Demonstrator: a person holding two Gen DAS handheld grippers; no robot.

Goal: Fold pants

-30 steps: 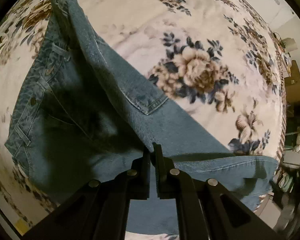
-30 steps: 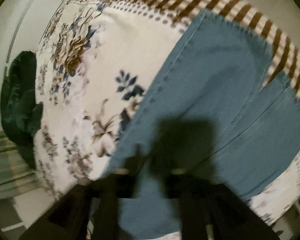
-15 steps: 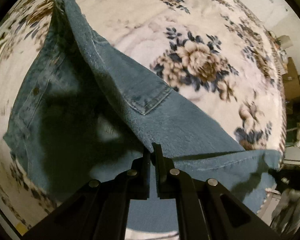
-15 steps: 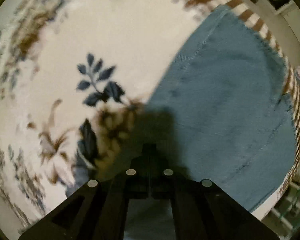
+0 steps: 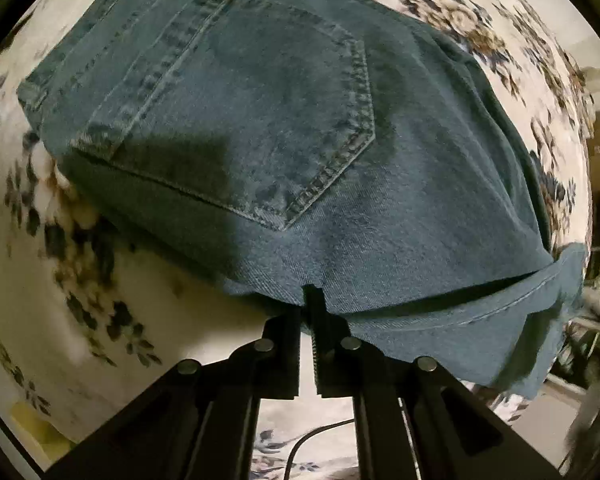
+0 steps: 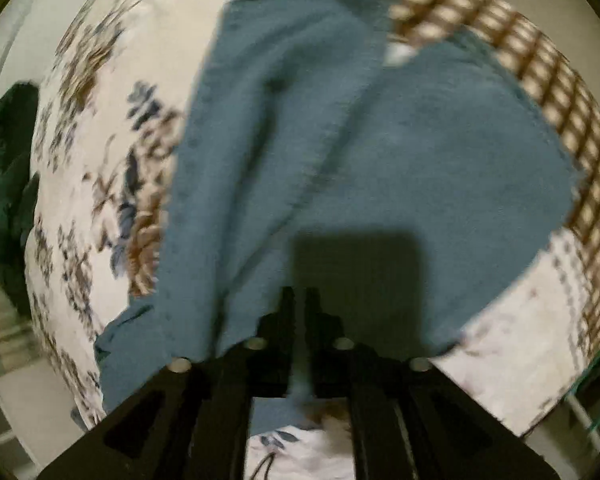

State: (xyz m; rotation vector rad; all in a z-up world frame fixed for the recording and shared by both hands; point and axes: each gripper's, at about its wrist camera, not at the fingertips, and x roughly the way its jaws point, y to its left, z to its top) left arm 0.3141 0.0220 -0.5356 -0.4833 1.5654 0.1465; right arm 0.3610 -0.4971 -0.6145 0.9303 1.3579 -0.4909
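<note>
Pinching the jeans [image 5: 284, 128] edge in my left gripper [image 5: 309, 300], my right gripper [image 6: 298, 300] clamps the blurred legs on the bedspread [image 5: 60, 288].

Left hand-held gripper [image 5: 308, 304] fingers nearly closed, pinching fabric, right hand-held gripper [image 6: 299, 300] fingers close together, blurred

Both views are dim and warm-toned, with heavy fisheye bending and black corners around the round picture. In the left wrist view the jeans [image 5: 300, 128] are sharp at centre, stitching crisp, while the flowered bedspread [image 5: 60, 280] smears toward the edges; a dark shadow lies across the lower left of the denim. The right wrist view is blurred throughout, and a blocky shadow falls on the cloth just above the right hand-held gripper [image 6: 299, 300].
</note>
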